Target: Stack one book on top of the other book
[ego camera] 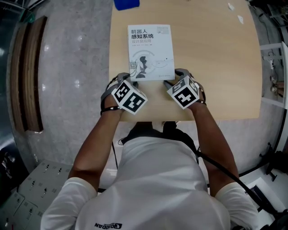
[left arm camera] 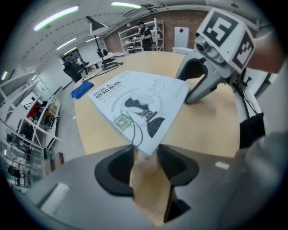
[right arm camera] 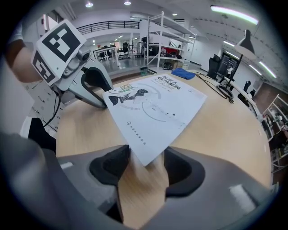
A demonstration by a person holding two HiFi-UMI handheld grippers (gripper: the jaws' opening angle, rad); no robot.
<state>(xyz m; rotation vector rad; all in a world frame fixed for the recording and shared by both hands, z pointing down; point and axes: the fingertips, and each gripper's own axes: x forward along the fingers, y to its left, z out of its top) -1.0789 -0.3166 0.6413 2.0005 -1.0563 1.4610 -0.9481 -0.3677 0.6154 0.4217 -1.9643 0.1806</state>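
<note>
Head view is showing a white book lying flat in the upper middle of the frame on the wooden table. The left gripper is sitting at its lower-left corner, the right gripper at its lower-right, and a blue cloth at the top edge. Only the gripper views are showing the jaws: each pair is standing wide, straddling a book corner, not clamping it. The left gripper view alone is catching a distant person
</note>
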